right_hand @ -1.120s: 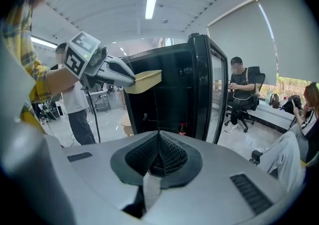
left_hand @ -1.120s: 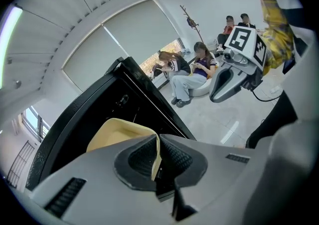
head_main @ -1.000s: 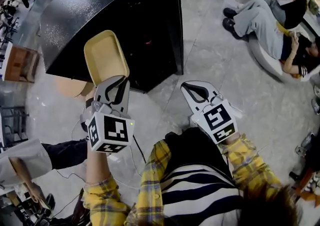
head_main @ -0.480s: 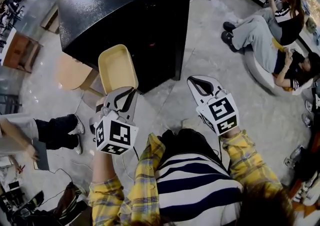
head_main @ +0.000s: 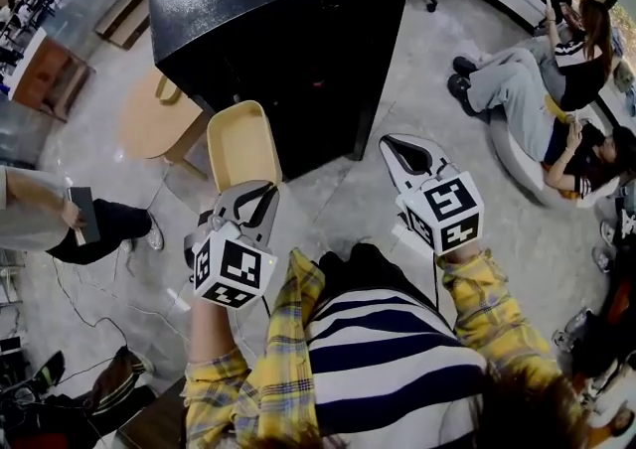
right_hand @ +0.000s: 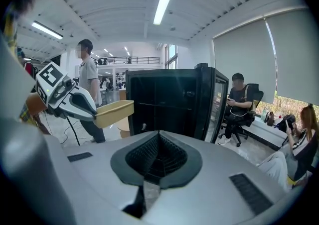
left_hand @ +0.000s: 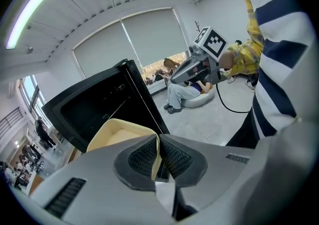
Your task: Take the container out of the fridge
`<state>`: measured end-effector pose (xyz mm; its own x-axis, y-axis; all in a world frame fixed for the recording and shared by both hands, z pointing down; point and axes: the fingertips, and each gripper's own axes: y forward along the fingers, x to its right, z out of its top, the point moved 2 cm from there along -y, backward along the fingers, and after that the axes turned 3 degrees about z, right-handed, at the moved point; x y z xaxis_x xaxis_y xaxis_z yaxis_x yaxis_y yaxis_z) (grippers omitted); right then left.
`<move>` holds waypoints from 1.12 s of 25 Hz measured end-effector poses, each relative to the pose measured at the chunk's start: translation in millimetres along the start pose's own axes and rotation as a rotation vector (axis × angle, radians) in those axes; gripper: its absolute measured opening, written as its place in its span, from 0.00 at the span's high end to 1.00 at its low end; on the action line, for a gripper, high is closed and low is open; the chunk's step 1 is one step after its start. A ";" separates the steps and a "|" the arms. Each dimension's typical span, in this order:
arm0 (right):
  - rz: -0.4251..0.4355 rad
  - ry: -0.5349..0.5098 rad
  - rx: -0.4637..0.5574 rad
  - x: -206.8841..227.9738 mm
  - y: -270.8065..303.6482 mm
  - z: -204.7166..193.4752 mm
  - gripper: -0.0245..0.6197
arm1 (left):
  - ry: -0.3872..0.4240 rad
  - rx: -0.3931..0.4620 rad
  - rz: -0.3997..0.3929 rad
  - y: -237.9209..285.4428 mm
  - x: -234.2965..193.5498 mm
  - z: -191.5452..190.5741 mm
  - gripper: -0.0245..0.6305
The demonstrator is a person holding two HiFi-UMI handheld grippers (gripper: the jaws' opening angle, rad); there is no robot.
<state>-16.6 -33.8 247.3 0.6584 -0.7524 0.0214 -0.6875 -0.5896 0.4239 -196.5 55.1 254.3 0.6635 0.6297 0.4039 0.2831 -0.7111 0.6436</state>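
The left gripper (left_hand: 158, 155) has its jaws clenched on the rim of the tan container (left_hand: 115, 130), the thin edge pinched between the pads. The right gripper (right_hand: 158, 159) has its jaws pressed together on nothing. Only the head view shows the container held over the floor, outside the black fridge (head_main: 278, 30), with both forearms reaching forward side by side

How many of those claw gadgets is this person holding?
2. The left gripper, at the head view's left, is clamped on the rim of the tan container; the right gripper, at its right, is shut and empty.
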 end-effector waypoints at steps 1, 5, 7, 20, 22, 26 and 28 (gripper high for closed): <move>-0.001 -0.002 0.002 -0.4 -0.4 1.4 0.92 | -0.003 -0.005 -0.001 -1.7 1.6 -2.5 0.91; 0.000 -0.004 0.006 -2.6 -0.7 1.2 0.92 | -0.016 -0.023 -0.002 -5.8 8.1 -12.5 0.91; 0.005 -0.005 0.005 -5.2 0.0 -1.2 0.92 | -0.022 -0.029 -0.003 -7.1 11.4 -17.4 0.91; 0.010 -0.031 0.006 -14.5 3.4 1.3 0.92 | -0.045 -0.066 0.002 -15.5 16.2 -31.3 0.91; 0.009 -0.040 0.006 -15.3 4.2 2.2 0.92 | -0.047 -0.067 0.001 -15.2 15.9 -31.8 0.91; 0.010 -0.039 0.000 -11.7 4.8 0.4 0.92 | -0.046 -0.068 -0.009 -11.0 18.3 -28.9 0.91; 0.013 -0.036 -0.002 -9.7 6.3 -0.7 0.92 | -0.043 -0.069 -0.013 -8.5 18.5 -28.2 0.91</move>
<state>-27.2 -30.0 250.4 0.6379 -0.7701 -0.0062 -0.6952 -0.5793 0.4255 -206.2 81.7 274.7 0.6899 0.6235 0.3678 0.2444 -0.6789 0.6923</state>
